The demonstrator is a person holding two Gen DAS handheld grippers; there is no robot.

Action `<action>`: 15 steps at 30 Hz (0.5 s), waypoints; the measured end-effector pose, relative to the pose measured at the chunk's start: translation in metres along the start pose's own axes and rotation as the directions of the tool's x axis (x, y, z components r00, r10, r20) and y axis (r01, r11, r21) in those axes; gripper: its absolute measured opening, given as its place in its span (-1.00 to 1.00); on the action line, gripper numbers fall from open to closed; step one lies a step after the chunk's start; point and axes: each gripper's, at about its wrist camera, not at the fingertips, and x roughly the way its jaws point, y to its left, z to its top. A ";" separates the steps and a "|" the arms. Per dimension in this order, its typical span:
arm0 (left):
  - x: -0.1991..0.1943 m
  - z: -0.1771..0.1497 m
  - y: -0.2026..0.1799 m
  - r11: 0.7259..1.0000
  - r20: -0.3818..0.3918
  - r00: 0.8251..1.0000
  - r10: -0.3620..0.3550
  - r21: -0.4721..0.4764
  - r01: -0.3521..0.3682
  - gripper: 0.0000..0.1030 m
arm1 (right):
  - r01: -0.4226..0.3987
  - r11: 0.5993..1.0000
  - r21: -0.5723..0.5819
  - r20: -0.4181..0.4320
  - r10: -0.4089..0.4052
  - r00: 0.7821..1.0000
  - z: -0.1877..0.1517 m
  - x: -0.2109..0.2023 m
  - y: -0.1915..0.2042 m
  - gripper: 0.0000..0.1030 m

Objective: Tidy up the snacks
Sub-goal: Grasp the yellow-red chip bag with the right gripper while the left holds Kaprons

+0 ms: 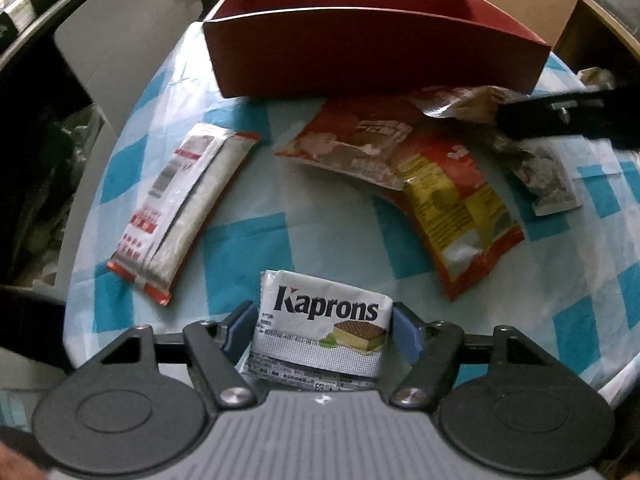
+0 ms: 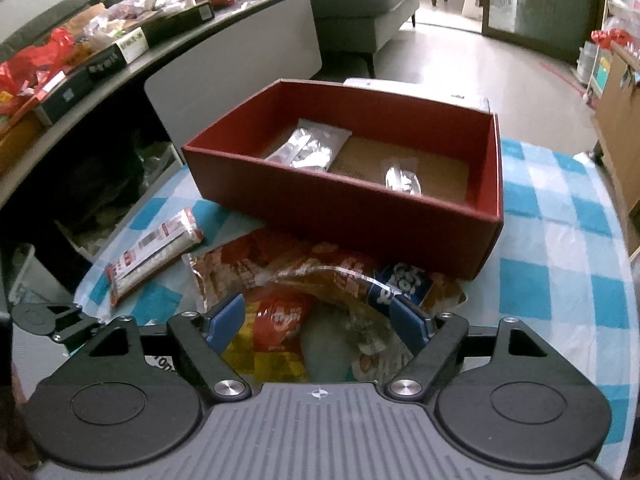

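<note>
My left gripper (image 1: 322, 330) has its blue pads on both sides of a white Kaprons wafer pack (image 1: 320, 326) at the near edge of the table; whether they press it is unclear. A red box (image 1: 372, 52) stands at the far side. A red and white pack (image 1: 180, 208), an orange bag (image 1: 352, 140) and a red and yellow bag (image 1: 460, 208) lie between. My right gripper (image 2: 318, 320) is open, hovering over a pile of bags, with a clear brown bag (image 2: 320, 276) between its fingers. The red box (image 2: 348, 204) holds two silvery packs (image 2: 308, 148).
The blue and white checked cloth (image 2: 560, 240) covers the table. The right gripper's body (image 1: 572, 118) reaches in from the right in the left wrist view. A long cluttered counter (image 2: 80, 56) stands left of the table, a sofa (image 2: 360, 0) beyond.
</note>
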 end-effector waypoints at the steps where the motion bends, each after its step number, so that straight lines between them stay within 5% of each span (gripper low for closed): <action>1: -0.002 0.000 0.001 1.000 0.004 1.000 -0.001 -0.005 0.001 0.26 | -0.008 1.000 0.003 -0.005 0.008 1.000 -0.002 0.000 0.001 0.64; 7: -0.010 -0.004 0.010 0.999 0.031 0.999 -0.031 -0.039 0.033 0.25 | -0.023 0.998 -0.055 -0.062 0.020 0.998 -0.019 0.014 0.030 0.64; 15: -0.013 -0.013 0.024 0.995 0.033 0.997 -0.064 -0.079 0.067 0.25 | 0.077 0.988 -0.134 -0.089 -0.090 0.992 -0.026 0.056 0.053 0.48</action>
